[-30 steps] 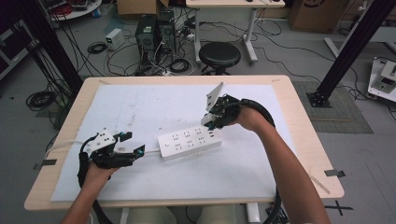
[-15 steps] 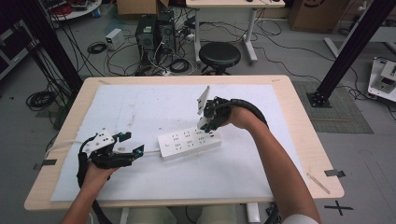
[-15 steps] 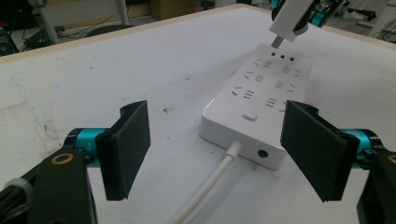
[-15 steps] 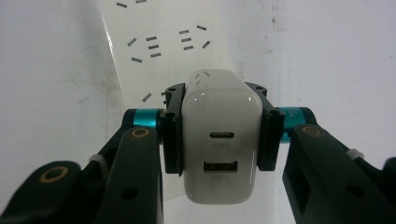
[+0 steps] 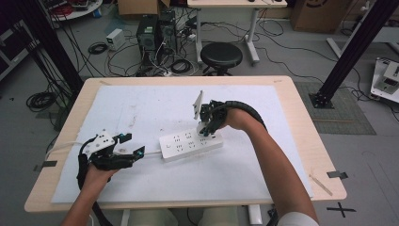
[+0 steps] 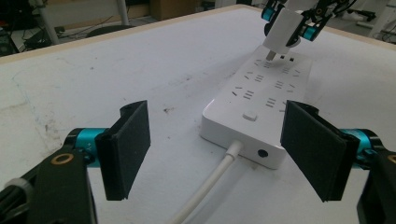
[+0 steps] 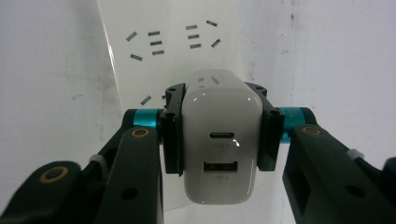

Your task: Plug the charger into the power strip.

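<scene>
1. Workshop-type room, cables all over the floor, a round black stool (image 5: 221,55) and some computer boxes behind my table (image 5: 301,141), which has a big white sheet (image 5: 141,108) laid over it.

2. What's changed in the last second: my right gripper (image 5: 207,126) has come down and a bit toward me, onto the far end of the power strip (image 5: 190,145). It's clamped on the white charger (image 7: 220,140), jaws pressing both its sides, USB ports facing the camera.

3. In my left gripper view the charger (image 6: 285,28) has its prongs right at a socket on the strip (image 6: 261,112), maybe just starting in. Can't tell if they're seated. So I'd say this is the plugging-in step, nearly there; what's left is a straight push down.

4. My left gripper (image 5: 123,151) sits released, jaws wide apart with nothing between them, just beside the strip's near end where the cord (image 6: 210,186) comes out. It hasn't budged.

5. Nothing is in the way on the sheet. One worry: the strip isn't held, so it could slide or tip when I push.
</scene>
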Motion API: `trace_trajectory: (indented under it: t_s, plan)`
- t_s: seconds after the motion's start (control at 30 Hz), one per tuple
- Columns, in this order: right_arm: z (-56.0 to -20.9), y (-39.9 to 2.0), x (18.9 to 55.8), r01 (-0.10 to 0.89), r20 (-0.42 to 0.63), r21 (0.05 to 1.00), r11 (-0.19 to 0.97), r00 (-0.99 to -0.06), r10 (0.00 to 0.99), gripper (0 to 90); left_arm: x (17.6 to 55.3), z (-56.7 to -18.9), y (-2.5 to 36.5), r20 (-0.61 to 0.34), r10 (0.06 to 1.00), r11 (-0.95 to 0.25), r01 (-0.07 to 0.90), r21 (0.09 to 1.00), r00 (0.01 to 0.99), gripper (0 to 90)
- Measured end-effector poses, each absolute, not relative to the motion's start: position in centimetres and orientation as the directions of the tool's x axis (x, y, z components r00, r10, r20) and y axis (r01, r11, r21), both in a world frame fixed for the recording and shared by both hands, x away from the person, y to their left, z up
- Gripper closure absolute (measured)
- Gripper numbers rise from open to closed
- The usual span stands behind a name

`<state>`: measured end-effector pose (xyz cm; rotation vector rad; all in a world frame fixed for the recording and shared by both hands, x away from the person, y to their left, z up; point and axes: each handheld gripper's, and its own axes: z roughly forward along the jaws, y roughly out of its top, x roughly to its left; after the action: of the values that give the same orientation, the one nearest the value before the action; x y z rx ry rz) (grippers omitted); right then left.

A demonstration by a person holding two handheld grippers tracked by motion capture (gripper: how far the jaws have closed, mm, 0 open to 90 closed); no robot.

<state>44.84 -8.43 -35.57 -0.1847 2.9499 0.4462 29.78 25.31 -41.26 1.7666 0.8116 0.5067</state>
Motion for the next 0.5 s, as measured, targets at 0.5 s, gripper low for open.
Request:
trace_trajectory:
  t_s: [0.5]
  plan:
    - [-35.8,-5.9,44.7,-0.247,-0.180,0.129,0.960,-0.958,-0.222,63.2,29.9,-41.3,25.4,-0.057,0.734,-0.187,0.282,0.941,0.677,24.3]
